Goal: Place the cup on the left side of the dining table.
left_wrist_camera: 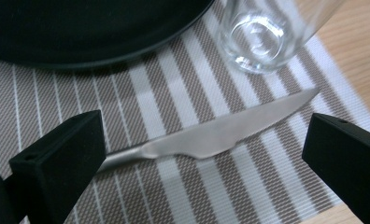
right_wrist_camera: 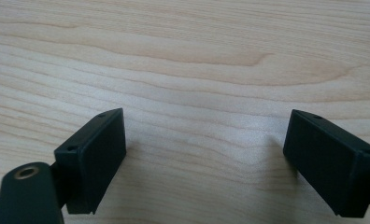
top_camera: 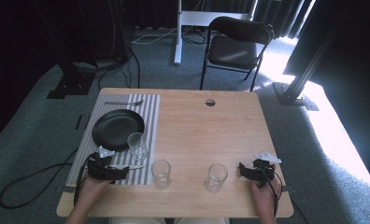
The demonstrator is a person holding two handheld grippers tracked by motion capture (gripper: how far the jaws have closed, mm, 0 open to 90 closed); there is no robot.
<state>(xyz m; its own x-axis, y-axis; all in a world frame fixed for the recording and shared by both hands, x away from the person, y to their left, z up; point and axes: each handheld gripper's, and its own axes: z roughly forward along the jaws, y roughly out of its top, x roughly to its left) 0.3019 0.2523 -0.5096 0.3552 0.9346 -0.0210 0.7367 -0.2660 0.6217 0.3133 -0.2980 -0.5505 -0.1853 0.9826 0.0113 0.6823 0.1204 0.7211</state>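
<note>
L gripper (top_camera: pixel 109 169) is held low over the striped placemat (top_camera: pixel 151 109), jaws spread wide w/ nothing between them; the table knife (left_wrist_camera: pixel 211 136) lies flat on the mat btwn the jaws, blade toward the mat's near R corner. R gripper (top_camera: pixel 254 171) is parked on bare wood at the table's R side, jaws likewise wide apart & empty.

Risks, as judged: the knife is thin & flat, so it could be skated off the mat if the jaws are closed too high. 1 drinking glass (top_camera: pixel 137 145) stands just beyond the blade, beside the black plate (top_camera: pixel 117 129); it could be clipped & tipped by a careless lift. 2 more glasses (top_camera: pixel 160 174) (top_camera: pixel 216 178) stand on the wood nearby.

Surface: light wooden table (top_camera: pixel 206 130) w/ a cable hole (top_camera: pixel 209 102). Room: grey-green carpet, dark folding chair (top_camera: pixel 237 44), black curtains, cables on floor, hard sunlight at R.
</note>
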